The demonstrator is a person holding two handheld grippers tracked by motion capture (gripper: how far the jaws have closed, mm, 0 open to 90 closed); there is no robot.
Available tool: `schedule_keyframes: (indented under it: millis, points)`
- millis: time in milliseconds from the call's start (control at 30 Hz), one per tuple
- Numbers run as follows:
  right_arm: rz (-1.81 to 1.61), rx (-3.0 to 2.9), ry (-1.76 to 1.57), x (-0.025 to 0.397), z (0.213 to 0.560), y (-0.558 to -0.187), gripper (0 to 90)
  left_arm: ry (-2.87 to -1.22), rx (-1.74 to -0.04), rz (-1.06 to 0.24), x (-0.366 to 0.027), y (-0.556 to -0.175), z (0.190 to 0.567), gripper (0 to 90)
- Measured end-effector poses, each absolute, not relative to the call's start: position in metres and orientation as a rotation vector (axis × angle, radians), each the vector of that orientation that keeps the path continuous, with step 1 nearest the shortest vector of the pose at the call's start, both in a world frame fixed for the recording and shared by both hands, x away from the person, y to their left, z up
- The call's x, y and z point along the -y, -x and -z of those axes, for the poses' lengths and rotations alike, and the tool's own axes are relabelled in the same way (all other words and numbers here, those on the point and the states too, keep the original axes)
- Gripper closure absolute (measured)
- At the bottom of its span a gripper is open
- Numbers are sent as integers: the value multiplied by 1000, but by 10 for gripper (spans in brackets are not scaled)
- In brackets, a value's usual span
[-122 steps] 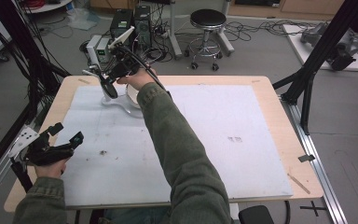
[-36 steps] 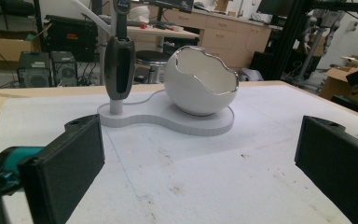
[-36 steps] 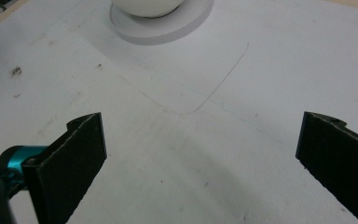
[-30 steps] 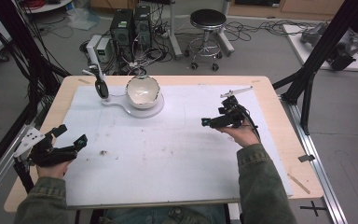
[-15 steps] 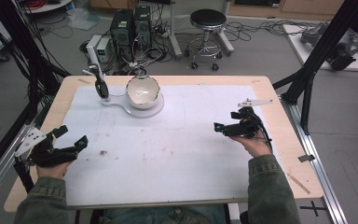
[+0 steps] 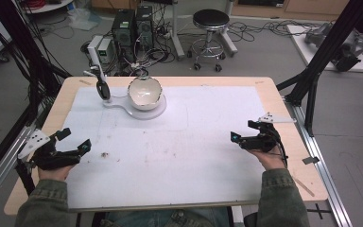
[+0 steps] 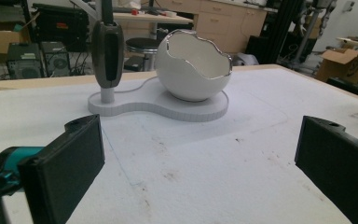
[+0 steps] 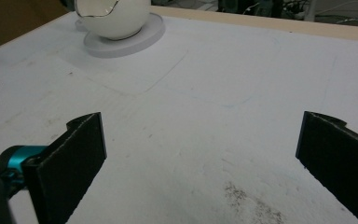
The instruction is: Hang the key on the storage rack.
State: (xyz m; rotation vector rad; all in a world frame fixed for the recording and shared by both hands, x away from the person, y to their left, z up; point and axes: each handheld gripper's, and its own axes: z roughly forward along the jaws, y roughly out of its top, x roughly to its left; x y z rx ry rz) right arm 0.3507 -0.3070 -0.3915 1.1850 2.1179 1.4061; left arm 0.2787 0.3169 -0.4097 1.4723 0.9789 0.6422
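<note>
A white eggshell-shaped bowl (image 6: 145, 92) with a jagged silver rim sits on a flat white base (image 6: 157, 111) at the back left of the table. A dark oval handset (image 6: 102, 88) stands upright on a post at the base's left end. In the left gripper view the bowl (image 7: 193, 66) and handset (image 7: 107, 53) lie ahead of the wide-apart jaws. My left gripper (image 6: 74, 140) rests open near the left edge, with nothing between its fingers. My right gripper (image 6: 244, 131) is open and holds nothing, low over the table's right side. The bowl (image 8: 113, 17) appears far off in the right gripper view.
A white mat (image 6: 179, 156) covers most of the wooden table (image 6: 283, 118). Small dark specks (image 6: 105, 154) lie on the mat near the left gripper. Behind the table stand computer cases (image 6: 132, 28), cables and a round stool (image 6: 210, 21). Black frame posts (image 6: 321, 61) rise at the right.
The right hand has drawn back from the bowl at the back left to the table's right side, moving nearer the front edge. The left gripper has stayed in place.
</note>
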Motion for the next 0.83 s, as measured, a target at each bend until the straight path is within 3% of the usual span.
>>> schedule_keyframes:
  millis: [533,833]
  points:
    - [-1488,-2036,-1177,336,424,-322,5,-1456,-981,-655,-317,-277,409,18]
    - [-1451,-2029,-1205,334,422,-317,5,-1448,-987,-654,-318,-279,409,18]
